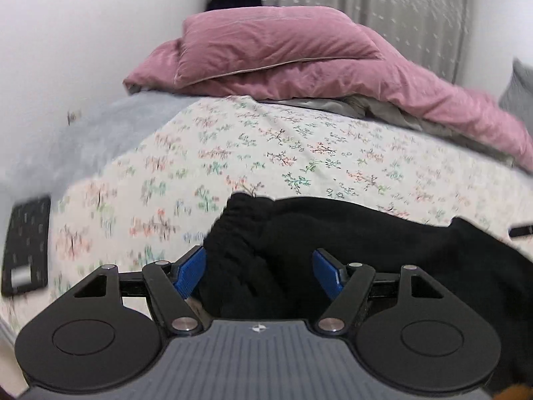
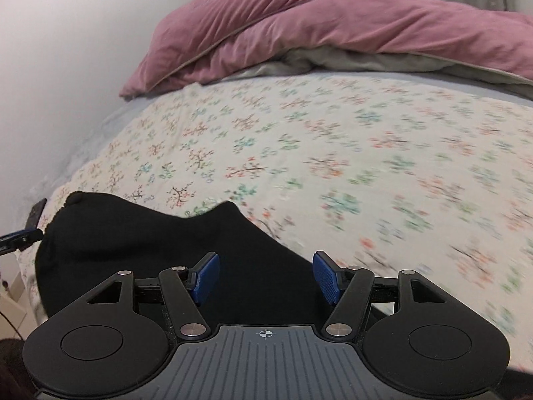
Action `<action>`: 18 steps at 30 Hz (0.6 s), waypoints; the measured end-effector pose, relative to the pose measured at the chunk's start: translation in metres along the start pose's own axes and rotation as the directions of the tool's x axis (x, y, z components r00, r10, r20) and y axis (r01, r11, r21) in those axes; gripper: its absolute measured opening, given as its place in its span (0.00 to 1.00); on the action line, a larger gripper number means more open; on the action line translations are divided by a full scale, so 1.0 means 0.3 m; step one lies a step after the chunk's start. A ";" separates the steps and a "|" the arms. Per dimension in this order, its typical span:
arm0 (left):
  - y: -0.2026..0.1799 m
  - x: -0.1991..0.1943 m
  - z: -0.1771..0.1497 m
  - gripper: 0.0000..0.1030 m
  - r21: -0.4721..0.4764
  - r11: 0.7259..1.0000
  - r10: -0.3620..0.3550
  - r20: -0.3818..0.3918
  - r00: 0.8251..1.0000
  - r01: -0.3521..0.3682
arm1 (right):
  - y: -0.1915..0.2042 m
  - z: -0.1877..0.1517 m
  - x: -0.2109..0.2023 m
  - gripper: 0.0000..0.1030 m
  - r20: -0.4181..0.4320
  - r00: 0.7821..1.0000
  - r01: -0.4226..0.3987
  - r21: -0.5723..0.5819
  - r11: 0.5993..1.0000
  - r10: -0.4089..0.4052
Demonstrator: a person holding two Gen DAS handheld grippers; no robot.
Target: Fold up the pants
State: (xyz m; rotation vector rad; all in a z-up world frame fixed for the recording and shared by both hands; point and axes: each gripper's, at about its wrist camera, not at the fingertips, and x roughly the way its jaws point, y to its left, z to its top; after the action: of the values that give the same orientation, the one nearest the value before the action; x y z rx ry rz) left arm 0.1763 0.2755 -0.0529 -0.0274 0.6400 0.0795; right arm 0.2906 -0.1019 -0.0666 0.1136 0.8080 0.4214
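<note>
Black pants (image 1: 349, 250) lie bunched on the floral bed sheet (image 1: 266, 153), with the gathered elastic waistband (image 1: 233, 223) toward the left. My left gripper (image 1: 260, 271) is open, its blue pads on either side of the waistband end of the fabric. In the right wrist view the pants (image 2: 166, 250) fill the lower left. My right gripper (image 2: 266, 275) is open over the right edge of the black fabric, not closed on it. The left gripper's tip (image 2: 20, 238) shows at the far left edge.
A pink duvet and pillow (image 1: 283, 53) are piled at the far end of the bed, over a grey layer (image 2: 333, 63). A white wall (image 1: 66, 50) runs along the left. A black flat device (image 1: 26, 246) lies at the left bed edge. A curtain (image 1: 383, 10) hangs behind.
</note>
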 end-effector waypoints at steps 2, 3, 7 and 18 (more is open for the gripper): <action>0.005 0.043 0.011 0.85 0.039 0.999 0.025 -0.002 1.000 -0.025 | 0.012 0.030 0.071 0.60 -0.020 1.000 -0.006 -0.016 1.000 0.006; 0.021 0.075 0.024 0.85 0.032 0.999 0.032 -0.021 0.999 -0.032 | 0.019 0.048 0.102 0.57 -0.029 1.000 -0.007 -0.020 1.000 0.006; 0.118 0.183 0.062 0.85 -0.119 0.991 -0.072 -0.122 0.990 0.057 | 0.027 0.106 0.197 0.43 -0.061 0.997 -0.046 -0.003 0.999 0.046; 0.119 0.164 0.034 0.31 -0.154 0.987 0.045 -0.033 0.998 -0.050 | 0.088 0.152 0.230 0.01 0.066 0.993 -0.094 -0.041 0.995 0.097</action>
State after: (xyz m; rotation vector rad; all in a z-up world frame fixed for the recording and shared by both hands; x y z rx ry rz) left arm 0.2188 0.3148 -0.0742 -0.1637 0.6630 0.1751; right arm 0.3573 -0.0470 -0.0750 0.1310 0.7288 0.5204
